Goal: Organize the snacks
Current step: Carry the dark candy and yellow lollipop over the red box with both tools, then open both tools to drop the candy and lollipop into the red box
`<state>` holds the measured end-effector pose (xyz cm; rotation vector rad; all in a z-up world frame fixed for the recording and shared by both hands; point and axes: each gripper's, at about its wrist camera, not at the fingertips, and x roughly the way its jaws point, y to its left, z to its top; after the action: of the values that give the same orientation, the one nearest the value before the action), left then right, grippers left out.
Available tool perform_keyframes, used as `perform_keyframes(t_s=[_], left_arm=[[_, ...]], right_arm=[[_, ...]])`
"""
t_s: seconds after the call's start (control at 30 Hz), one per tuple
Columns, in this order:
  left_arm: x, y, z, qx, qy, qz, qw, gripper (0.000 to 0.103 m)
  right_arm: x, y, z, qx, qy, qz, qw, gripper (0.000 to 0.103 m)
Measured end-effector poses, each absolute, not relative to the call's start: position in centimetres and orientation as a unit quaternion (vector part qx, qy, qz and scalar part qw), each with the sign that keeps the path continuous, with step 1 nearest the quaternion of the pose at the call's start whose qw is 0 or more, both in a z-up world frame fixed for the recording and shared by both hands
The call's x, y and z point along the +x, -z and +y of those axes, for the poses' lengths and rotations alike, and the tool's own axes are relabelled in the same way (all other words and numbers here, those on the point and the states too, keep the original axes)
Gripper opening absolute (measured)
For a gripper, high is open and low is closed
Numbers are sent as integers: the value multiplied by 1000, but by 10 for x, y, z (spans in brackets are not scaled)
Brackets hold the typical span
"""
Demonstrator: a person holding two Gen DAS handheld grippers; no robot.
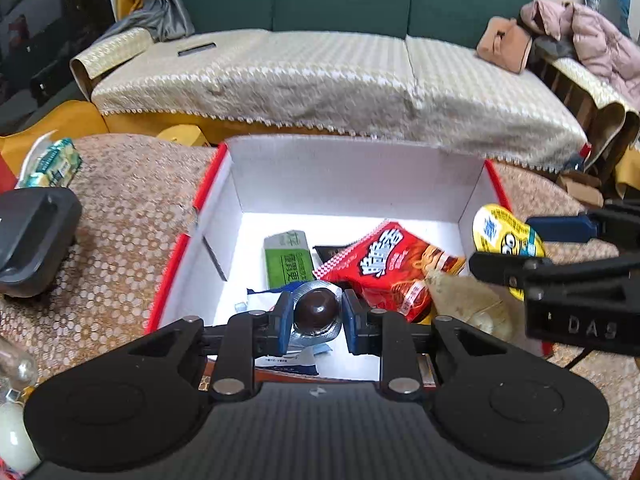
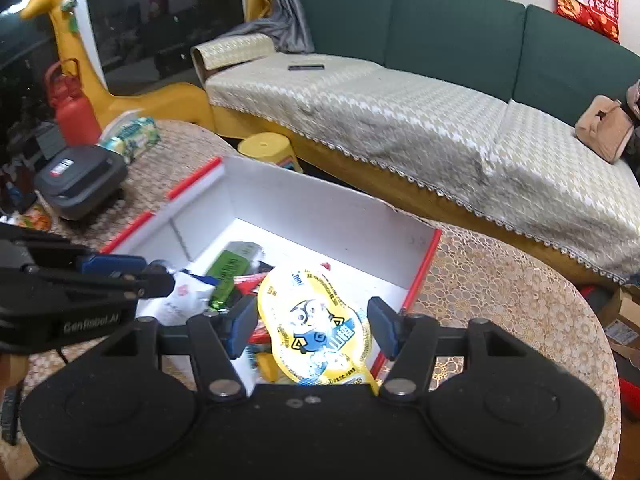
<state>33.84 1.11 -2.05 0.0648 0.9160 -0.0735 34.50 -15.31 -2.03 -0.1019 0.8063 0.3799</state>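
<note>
We see the box (image 1: pixel 352 176) below both claws holding a red packet (image 1: pixel 396 268); left claw (image 1: pixel 316 316) grips a chocolate ball (image 1: pixel 316 311), right claw (image 2: pixel 312 326) a yellow pouch (image 2: pixel 316 320); sofa (image 2: pixel 400 128) beyond.

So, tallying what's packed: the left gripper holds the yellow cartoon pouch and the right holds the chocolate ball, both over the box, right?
Swapped. The left wrist view shows the left gripper shut on the chocolate ball; the right gripper holds the yellow cartoon pouch, both over the box.

White box (image 1: pixel 352 176) with red rim; red snack bag (image 1: pixel 394 268); yellow cartoon pack (image 2: pixel 316 320); green sofa (image 2: pixel 452 36).
</note>
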Motion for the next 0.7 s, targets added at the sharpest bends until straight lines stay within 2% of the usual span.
perform_keyframes(t_s=[0.3,0.6,0.63,0.7], left_arm=[[346,48,7,30,43,468,882,26],[337,43,4,21,45,466,883,29],[335,41,4,17,46,466,883,34],[331,36,5,13,44,461,886,45]], right_arm=[[355,40,-151,-51,-179,407,894,60],[348,34,-152,-50,-184,408,893,62],[346,33,-152,-50,-184,407,893,63],[341,29,-153,-50,-181,401,897,81]])
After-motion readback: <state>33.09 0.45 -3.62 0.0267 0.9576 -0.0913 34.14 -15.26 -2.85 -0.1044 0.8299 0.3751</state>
